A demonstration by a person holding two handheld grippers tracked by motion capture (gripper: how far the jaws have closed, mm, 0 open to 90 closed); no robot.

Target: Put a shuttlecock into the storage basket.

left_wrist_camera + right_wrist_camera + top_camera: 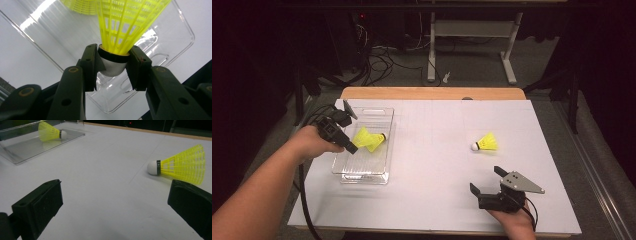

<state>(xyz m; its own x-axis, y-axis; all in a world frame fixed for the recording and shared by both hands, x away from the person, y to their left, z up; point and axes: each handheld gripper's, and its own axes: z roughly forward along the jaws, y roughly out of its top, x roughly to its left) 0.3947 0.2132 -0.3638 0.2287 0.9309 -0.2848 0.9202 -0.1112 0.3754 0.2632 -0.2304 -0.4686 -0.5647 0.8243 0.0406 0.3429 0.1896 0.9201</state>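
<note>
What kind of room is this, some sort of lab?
Probably a lab or workshop set up for recording: a white-covered table under a fixed camera, loose cables across the grey floor, another desk's white legs behind, and yellow shuttlecocks as practice objects.

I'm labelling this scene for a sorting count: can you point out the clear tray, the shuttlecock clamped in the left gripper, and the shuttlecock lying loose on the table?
clear tray (362, 176): high view, near rim.
held shuttlecock (113, 66): left gripper view, white cork base.
loose shuttlecock (488, 142): high view, yellow skirt.

Dark room, grey floor (472, 65), white desk frame (472, 30)
</note>
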